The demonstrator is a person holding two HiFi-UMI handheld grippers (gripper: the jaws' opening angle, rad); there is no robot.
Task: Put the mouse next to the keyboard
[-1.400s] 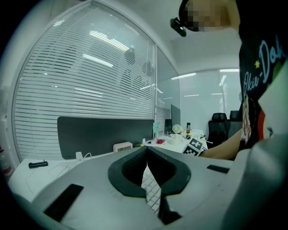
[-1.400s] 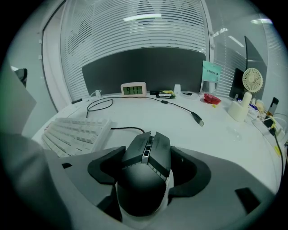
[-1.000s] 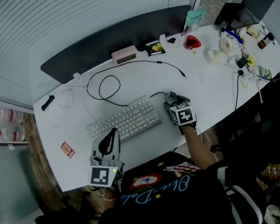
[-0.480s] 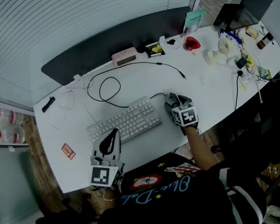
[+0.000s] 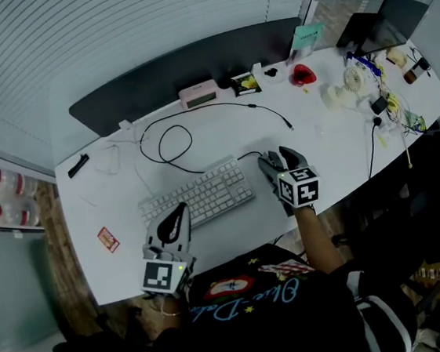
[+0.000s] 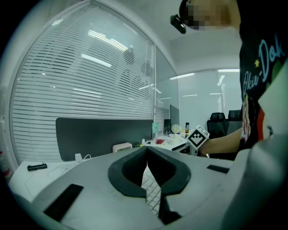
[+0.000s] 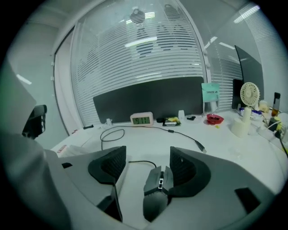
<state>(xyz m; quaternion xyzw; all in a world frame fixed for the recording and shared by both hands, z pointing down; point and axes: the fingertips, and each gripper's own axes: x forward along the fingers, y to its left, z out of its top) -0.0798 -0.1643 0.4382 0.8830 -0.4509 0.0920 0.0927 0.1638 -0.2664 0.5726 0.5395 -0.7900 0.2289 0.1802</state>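
Nearest me, my left gripper (image 6: 147,155) idles at the desk's (image 5: 327,147) near edge, jaws pressed together on nothing, kept out of the way. Just right of the keyboard (image 5: 197,196), the mouse (image 7: 156,186) lies on the desk between my right gripper's (image 7: 146,166) jaws. They are spread wide, and only the right pad seems to touch it. I judge it placed.

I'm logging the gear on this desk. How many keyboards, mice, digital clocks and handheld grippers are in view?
Keyboard: 1
Mouse: 1
Digital clock: 1
Grippers: 2, the left gripper and the right gripper
Total: 5
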